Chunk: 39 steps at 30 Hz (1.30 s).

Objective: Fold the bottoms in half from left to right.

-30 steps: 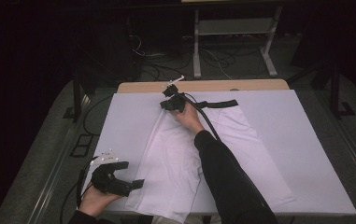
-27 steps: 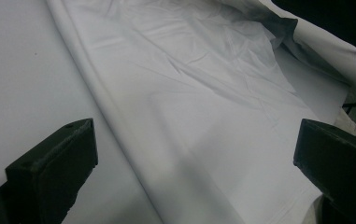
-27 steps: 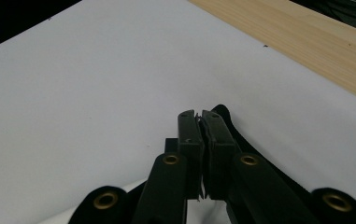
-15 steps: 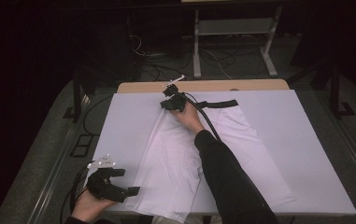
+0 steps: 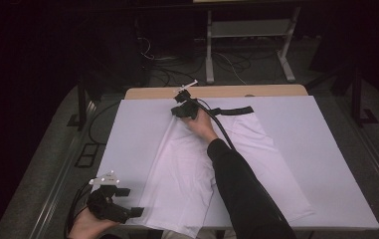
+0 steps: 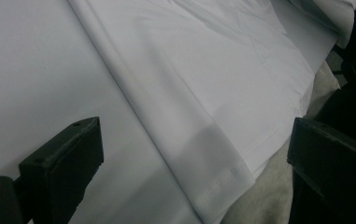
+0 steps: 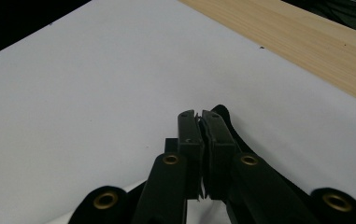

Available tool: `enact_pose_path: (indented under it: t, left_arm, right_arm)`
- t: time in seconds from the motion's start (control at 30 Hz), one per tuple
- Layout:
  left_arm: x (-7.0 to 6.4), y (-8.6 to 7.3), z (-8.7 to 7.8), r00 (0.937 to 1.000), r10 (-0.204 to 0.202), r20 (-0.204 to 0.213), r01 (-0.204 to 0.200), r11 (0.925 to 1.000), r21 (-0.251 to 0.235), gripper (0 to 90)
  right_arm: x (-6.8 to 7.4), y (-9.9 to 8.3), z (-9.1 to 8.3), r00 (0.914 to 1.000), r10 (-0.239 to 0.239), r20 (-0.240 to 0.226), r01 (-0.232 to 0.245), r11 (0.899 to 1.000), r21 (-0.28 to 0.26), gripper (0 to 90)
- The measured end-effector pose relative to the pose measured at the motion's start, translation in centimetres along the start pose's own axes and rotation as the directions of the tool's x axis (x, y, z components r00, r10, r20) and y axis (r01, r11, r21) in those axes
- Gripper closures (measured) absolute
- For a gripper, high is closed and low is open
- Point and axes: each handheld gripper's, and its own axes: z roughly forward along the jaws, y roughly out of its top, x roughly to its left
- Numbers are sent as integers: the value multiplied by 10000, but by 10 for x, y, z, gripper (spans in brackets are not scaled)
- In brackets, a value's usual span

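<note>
White trousers [image 5: 197,164] are lying flat on the white-covered table [image 5: 326,149]. The right gripper [image 5: 183,110] is pinching their black waistband [image 5: 234,110] at the far end; the left gripper [image 5: 136,212], jaws spread, is hovering beside the smooth near hem.

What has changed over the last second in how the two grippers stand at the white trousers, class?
The left gripper has drawn back toward the near-left table corner, jaws open beside the trouser hem, holding nothing. The right gripper has stayed shut on the waistband at the far end, and the white trousers lie as before.
</note>
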Motion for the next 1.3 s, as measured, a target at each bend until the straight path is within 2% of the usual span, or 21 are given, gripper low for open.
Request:
enact_pose_path:
  t: [0.17,0.23,0.4,0.83,0.9,0.97,1.13,1.2,1.23,1.3]
  left_arm:
    - [-1,-4,3,9998,21,183,-27,9996,297,72]
    - [0,-5,3,9997,74,230,-82,9993,353,128]
    - [1,-7,4,9991,99,409,-119,9987,504,159]
    - [6,-14,5,9974,33,726,-69,9988,490,364]
    - [6,-14,5,9970,87,770,-129,9984,548,425]
    - [5,-14,6,9966,166,809,-211,9982,556,446]
    - [5,-15,11,9935,295,1098,-353,9981,509,609]
    - [5,-16,11,9928,369,1143,-429,9978,509,630]
    - [5,-16,11,9927,419,1130,-479,9975,513,690]
    - [6,-16,12,9928,504,1090,-561,9972,496,717]
  right_arm:
    - [0,1,0,10000,-24,19,24,10000,-14,858]
    - [0,1,-1,10000,-40,20,41,10000,-27,858]
    - [0,1,-1,10000,-57,17,57,10000,-14,858]
    - [0,1,-1,9999,-75,-86,75,10000,-48,858]
    - [-1,0,-1,9999,-67,-99,66,10000,-58,858]
    - [-1,0,-1,9999,-58,-105,58,10000,-62,858]
    - [-1,0,-1,9999,-8,-131,7,9999,-112,858]
    - [-1,0,-1,9999,-22,-127,20,9999,-98,858]
    - [-1,0,-1,9999,-39,-131,37,9999,-105,858]
    - [-1,0,-1,9999,-27,-144,25,9999,-122,858]
